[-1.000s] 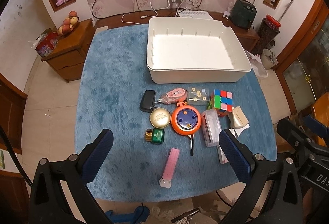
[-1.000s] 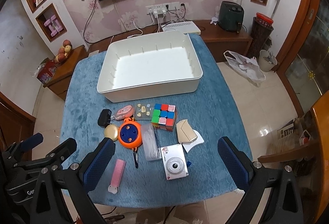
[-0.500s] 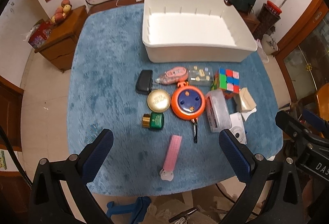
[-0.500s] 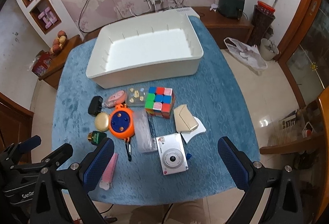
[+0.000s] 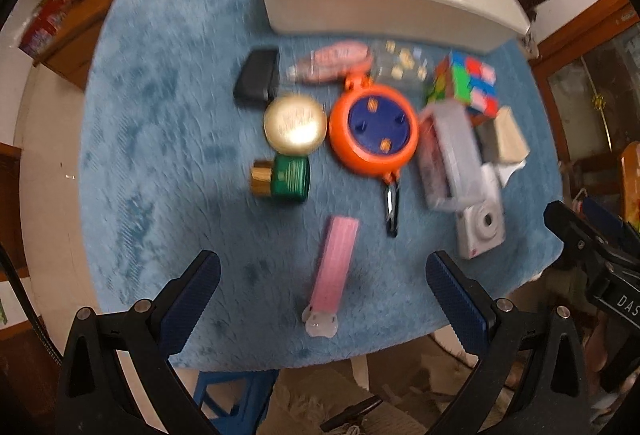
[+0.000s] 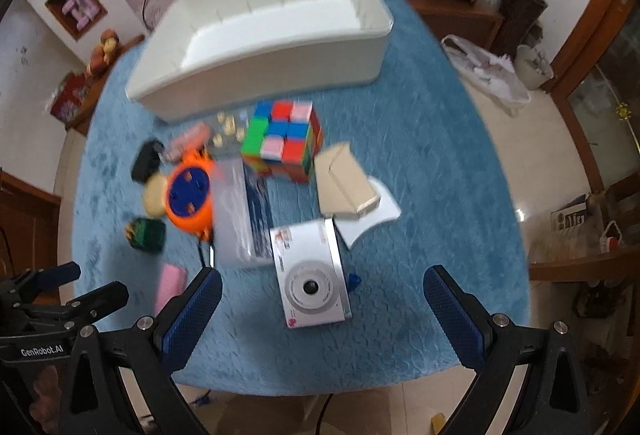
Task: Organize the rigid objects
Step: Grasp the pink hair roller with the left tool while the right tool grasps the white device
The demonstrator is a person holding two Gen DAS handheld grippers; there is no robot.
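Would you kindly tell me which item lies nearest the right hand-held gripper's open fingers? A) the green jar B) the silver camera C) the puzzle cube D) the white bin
B: the silver camera lies on the blue cloth just ahead of the right hand-held gripper, between its spread fingers, nearer than the other items.

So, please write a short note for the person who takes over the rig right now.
Left gripper: open, holds nothing, above the pink comb.
Right gripper: open, holds nothing, above the silver camera.
The white bin has nothing visible inside.
The cube, orange reel, green jar and the others lie on the blue cloth.
Done: nothing. Left: move everything into the bin.
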